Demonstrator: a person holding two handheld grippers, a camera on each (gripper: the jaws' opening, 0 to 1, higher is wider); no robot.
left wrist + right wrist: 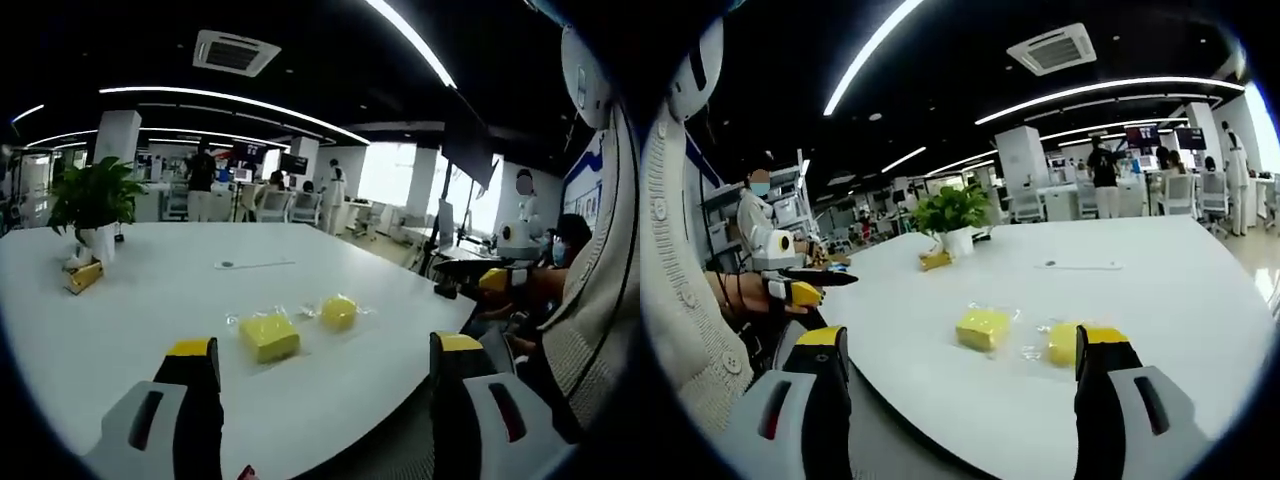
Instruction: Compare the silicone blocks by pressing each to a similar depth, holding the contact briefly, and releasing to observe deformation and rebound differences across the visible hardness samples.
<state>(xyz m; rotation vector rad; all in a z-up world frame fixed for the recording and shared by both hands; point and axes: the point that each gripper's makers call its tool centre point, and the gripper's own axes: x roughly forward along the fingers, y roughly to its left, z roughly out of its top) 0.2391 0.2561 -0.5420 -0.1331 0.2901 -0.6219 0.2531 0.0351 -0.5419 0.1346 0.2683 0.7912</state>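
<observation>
Two yellow silicone blocks lie on the white table (pixel 150 300), each on a clear plastic wrapper. In the left gripper view the square block (pixel 268 336) sits between my jaws and a little ahead, and the rounder block (pixel 339 311) lies just right of it. My left gripper (pixel 325 350) is open and holds nothing. In the right gripper view the square block (pixel 982 328) lies ahead, and the second block (pixel 1064 343) is partly behind my right jaw tip. My right gripper (pixel 962 345) is open and above the table's near edge (pixel 940 420).
A potted plant (pixel 93 205) and a small yellow object (pixel 84 275) stand at the table's far left. A flat strip (pixel 254 264) lies mid-table. A seated person with a mask (pixel 758 215) is beside the table. Desks, chairs and people fill the background.
</observation>
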